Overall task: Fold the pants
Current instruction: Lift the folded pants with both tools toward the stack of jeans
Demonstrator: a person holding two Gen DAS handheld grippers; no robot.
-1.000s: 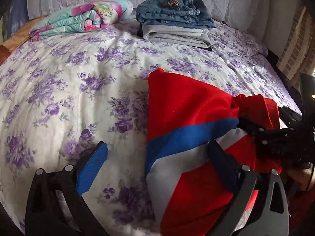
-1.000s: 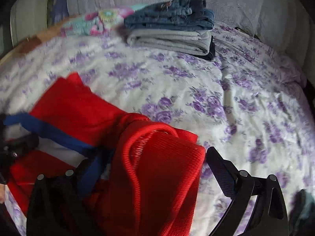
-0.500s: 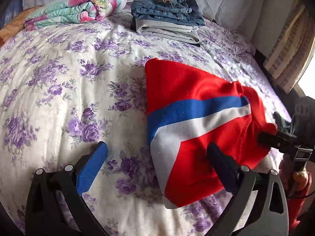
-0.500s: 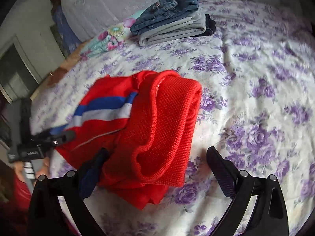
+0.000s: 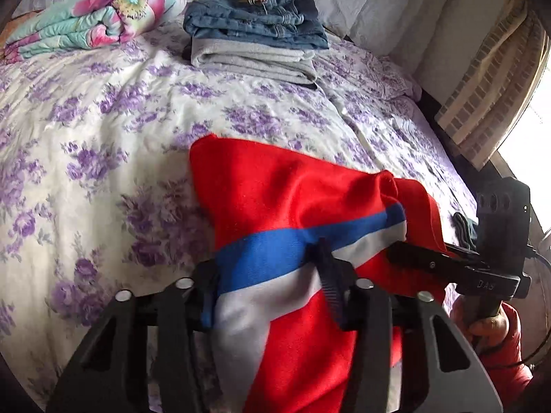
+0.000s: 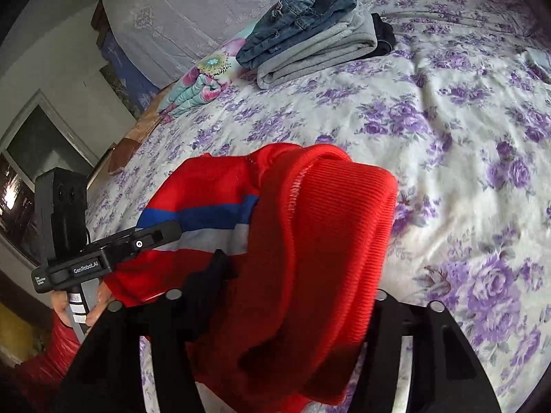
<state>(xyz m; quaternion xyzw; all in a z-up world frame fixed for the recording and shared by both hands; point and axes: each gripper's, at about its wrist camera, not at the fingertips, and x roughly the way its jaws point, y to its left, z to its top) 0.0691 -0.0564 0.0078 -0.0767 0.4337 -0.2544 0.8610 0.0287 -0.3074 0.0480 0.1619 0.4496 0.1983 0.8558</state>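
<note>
Red pants (image 5: 275,186) with a blue and a white stripe lie folded on the flowered bed; they also show in the right wrist view (image 6: 316,241). My left gripper (image 5: 268,285) is shut on the striped near edge of the pants. My right gripper (image 6: 292,296) is shut on the ribbed red waistband, which drapes over and hides its right finger. Each gripper shows in the other's view, the right one (image 5: 447,265) at the pants' right side and the left one (image 6: 113,251) at their left side.
A stack of folded jeans (image 5: 255,17) on grey pants (image 5: 251,58) sits at the far side of the bed. A rolled flowered blanket (image 5: 93,20) lies left of it. The headboard and a brick wall (image 5: 489,79) bound the bed.
Both grippers were open half a second ago and have closed on the pants. The left one moved right onto the striped edge; the right one took the waistband.
</note>
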